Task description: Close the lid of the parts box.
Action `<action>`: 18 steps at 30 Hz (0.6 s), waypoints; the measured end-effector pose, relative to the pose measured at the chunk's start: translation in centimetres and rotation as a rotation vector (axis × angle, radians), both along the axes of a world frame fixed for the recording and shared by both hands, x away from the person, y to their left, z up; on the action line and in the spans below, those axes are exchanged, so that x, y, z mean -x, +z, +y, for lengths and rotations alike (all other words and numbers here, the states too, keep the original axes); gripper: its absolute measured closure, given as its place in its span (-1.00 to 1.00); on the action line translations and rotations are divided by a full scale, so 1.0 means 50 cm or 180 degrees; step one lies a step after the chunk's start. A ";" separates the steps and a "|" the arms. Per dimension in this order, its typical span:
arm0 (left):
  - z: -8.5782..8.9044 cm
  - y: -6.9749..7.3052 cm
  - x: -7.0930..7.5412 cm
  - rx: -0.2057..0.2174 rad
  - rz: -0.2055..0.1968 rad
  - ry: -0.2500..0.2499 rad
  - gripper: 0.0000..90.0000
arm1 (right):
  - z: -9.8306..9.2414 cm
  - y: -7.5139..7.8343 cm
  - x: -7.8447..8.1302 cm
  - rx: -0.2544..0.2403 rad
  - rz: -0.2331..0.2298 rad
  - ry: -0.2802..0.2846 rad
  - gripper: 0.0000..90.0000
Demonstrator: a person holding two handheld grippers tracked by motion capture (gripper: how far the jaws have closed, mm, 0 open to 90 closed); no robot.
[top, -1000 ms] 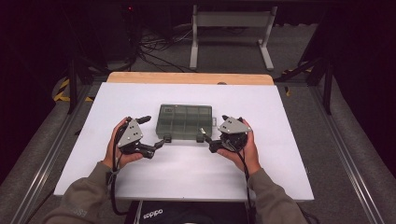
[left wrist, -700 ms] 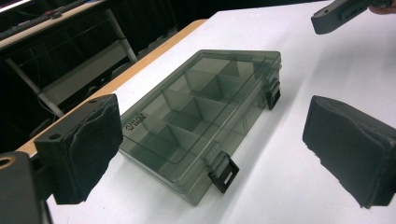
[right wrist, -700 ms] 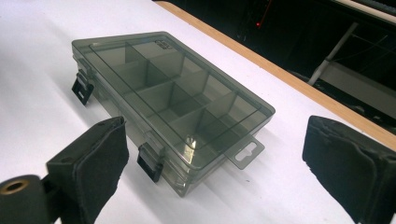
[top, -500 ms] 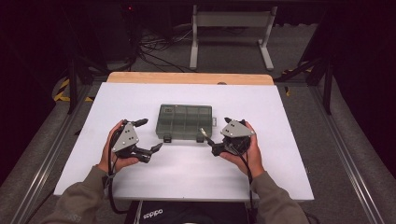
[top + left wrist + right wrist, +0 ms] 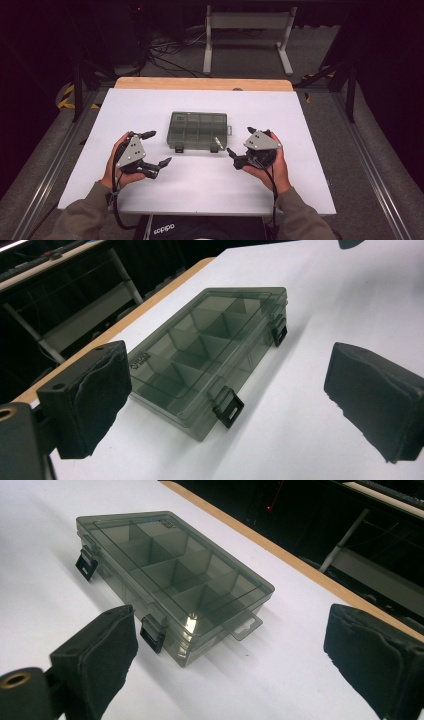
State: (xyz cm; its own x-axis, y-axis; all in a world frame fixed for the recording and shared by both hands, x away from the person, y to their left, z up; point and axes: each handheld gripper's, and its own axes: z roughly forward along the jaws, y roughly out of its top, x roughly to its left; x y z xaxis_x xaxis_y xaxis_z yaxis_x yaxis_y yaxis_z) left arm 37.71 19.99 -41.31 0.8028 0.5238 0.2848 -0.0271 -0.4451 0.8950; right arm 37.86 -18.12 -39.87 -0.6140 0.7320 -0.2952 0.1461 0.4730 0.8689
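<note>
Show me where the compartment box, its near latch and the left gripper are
compartment box (image 5: 198, 126), high view, on the closed clear lid.
near latch (image 5: 228, 407), left gripper view, on the black clasp at the front edge.
left gripper (image 5: 154, 148), high view, midway between its open fingertips.

"adidas" on dark bag (image 5: 200, 228)
</note>
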 end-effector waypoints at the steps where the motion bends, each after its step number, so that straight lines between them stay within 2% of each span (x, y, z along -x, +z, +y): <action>1: 0.002 0.000 0.001 -0.0003 -0.0012 -0.0001 -0.87 | -0.002 0.000 0.003 0.0007 -0.0006 -0.0004 -0.83; 10: 0.010 -0.005 0.014 -0.0044 -0.0013 -0.0003 -0.88 | -0.018 -0.003 0.015 -0.0028 0.0014 -0.0008 -0.83; 18: 0.020 -0.008 0.027 -0.0057 0.0000 0.0004 -0.89 | -0.024 -0.006 0.025 0.0031 0.0032 0.0025 -0.83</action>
State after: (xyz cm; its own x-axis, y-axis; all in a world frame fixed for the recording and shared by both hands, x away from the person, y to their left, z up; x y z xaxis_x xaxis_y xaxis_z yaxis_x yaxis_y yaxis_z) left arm 36.36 20.97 -41.73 0.8021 0.5196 0.2942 -0.0267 -0.4610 0.8870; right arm 36.59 -19.30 -40.16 -0.6226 0.7244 -0.2960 0.1512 0.4824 0.8628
